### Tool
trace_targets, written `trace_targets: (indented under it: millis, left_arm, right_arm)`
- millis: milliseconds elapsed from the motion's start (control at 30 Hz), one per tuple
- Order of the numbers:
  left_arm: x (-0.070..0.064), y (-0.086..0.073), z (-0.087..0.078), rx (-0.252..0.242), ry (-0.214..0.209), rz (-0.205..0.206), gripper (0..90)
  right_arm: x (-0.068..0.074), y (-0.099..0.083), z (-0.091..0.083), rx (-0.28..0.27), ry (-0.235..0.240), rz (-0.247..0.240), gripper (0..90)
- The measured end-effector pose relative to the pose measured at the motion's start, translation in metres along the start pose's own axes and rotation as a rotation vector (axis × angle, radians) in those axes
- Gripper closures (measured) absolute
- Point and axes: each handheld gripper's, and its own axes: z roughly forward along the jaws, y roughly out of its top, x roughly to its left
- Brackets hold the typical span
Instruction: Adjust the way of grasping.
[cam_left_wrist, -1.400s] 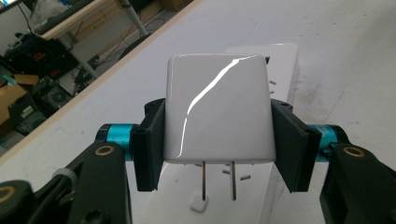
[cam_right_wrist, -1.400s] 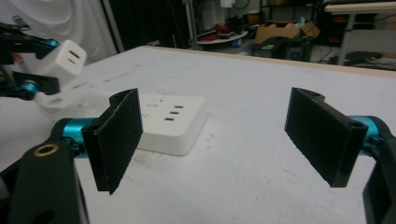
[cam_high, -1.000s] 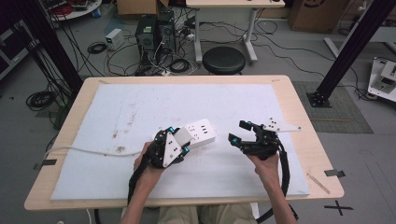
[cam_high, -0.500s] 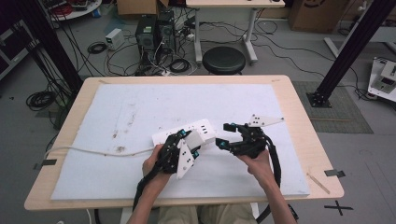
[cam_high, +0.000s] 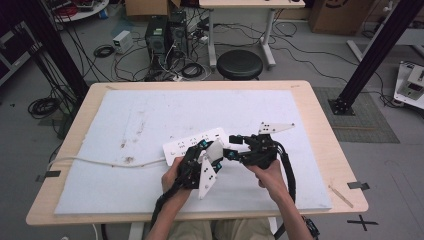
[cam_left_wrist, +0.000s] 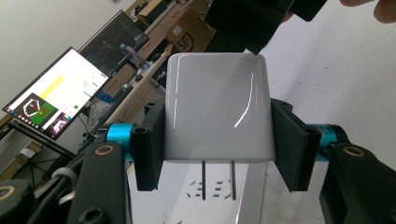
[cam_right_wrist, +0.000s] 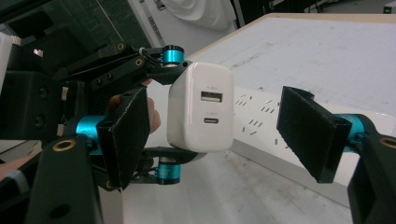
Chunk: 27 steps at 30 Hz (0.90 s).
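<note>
- The left gripper (cam_high: 209, 161) was clamped on a white charger (cam_left_wrist: 217, 107), its jaws pressing the two flat sides, with the two metal prongs (cam_left_wrist: 218, 180) pointing down toward the slots of the white power strip (cam_high: 192, 145) lying on the pale mat (cam_high: 150, 115).
- The right gripper (cam_right_wrist: 215, 135) stood released, its jaws spread to either side of the charger's port face and touching nothing.
- From the high view, the charger sat near the strip's right end, probably just above it; the gap was hard to judge.
- Judged from this, the step was a handover or a two-gripper seating of the plug.
- To do it well, the right jaws should close squarely on the free faces before the left lets go, keeping the prongs upright and lined with one slot pair.
</note>
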Motion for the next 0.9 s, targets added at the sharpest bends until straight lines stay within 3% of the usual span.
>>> trace_targets:
  millis: [133,467,900]
  left_arm:
    - [-0.0017,0.0023,0.0014,-0.015,0.010,0.002,42.5]
    - [-0.0049,0.0047,0.0041,-0.026,0.003,0.011,42.5]
    - [-0.0088,0.0084,0.0078,-0.034,-0.009,0.043,42.4]
  right_arm:
    - [-0.0019,-0.0004,0.0028,0.006,0.018,0.025,26.5]
    - [-0.0059,-0.0073,0.0081,0.008,0.055,0.049,37.9]
    - [-0.0052,-0.0078,0.0097,0.017,0.072,0.032,50.0]
